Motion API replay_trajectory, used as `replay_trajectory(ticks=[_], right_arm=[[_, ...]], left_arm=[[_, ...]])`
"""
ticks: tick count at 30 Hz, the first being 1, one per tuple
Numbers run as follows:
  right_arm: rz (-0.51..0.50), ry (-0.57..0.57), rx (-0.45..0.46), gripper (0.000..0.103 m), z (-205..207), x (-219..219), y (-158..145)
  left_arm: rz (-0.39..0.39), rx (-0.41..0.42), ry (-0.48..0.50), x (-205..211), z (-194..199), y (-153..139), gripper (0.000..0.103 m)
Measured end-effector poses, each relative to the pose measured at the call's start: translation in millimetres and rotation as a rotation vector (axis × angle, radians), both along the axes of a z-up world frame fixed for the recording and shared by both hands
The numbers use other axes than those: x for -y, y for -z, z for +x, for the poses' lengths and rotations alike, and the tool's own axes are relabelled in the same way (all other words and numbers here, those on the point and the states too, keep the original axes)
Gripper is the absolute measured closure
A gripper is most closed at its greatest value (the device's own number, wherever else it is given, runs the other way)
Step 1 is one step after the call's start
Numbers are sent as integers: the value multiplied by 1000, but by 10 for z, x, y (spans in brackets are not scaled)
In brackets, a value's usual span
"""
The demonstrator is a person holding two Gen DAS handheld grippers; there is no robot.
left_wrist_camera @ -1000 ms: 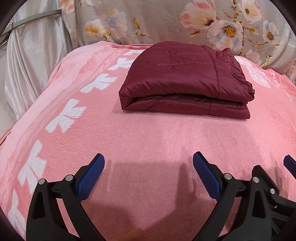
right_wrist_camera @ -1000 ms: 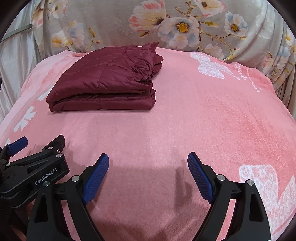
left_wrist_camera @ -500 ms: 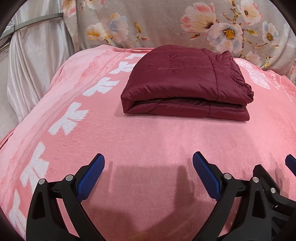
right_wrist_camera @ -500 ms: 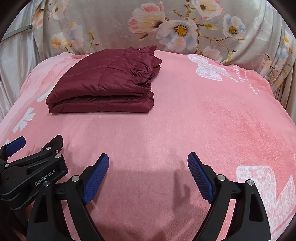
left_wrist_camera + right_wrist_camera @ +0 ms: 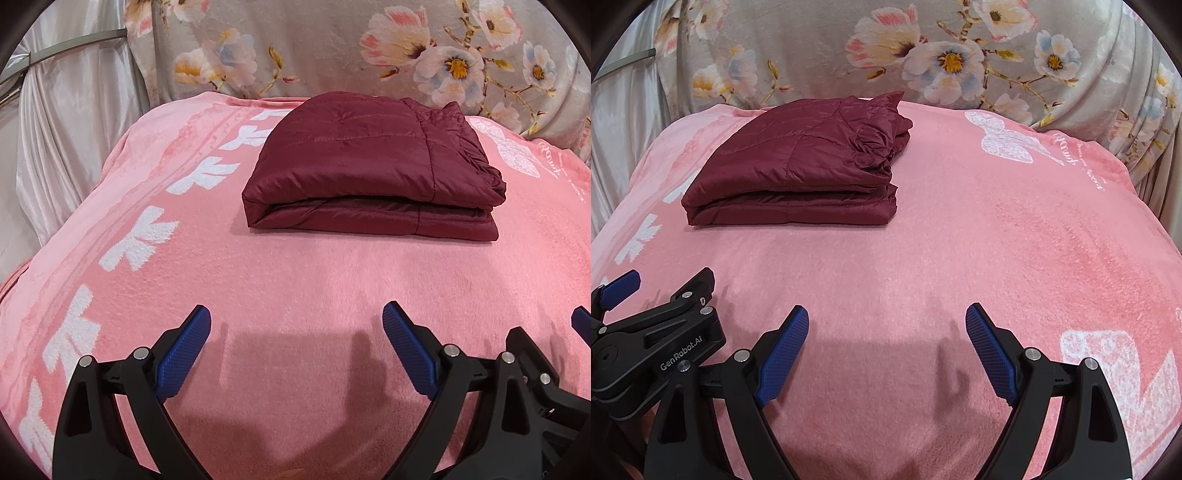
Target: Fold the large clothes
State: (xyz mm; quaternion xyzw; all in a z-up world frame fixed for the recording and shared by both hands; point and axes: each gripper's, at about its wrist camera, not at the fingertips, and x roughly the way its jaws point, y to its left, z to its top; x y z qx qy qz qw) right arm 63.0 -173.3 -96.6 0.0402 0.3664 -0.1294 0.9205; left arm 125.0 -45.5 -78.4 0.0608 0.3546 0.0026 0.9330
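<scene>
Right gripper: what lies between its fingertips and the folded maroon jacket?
Only bare pink blanket lies between the right gripper and the maroon jacket; the right wrist view shows this, with its jaws wide apart and empty.

On the black plastic body of my left gripper (image 5: pixel 657 354), seen from my right wrist camera, I read "GenRobot.AI" in pale letters. The fluffy pink blanket with white printed motifs (image 5: pixel 960 258) carries a line of white cursive script near its far right edge, beside a white butterfly motif, but I cannot make out its words.
</scene>
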Motion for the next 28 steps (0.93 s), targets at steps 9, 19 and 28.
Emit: replay_trajectory(ticks=[9, 19, 28], right_arm=[[-14, 6, 2, 18, -16, 13, -33], [-25, 10, 7, 18, -11, -16, -28], [-33, 14, 11, 18, -11, -22, -32]], left_arm=[[6, 3, -1, 10, -11, -18, 14], [11, 16, 0, 38, -27, -37, 18], [16, 30, 8, 81, -57, -44, 24]])
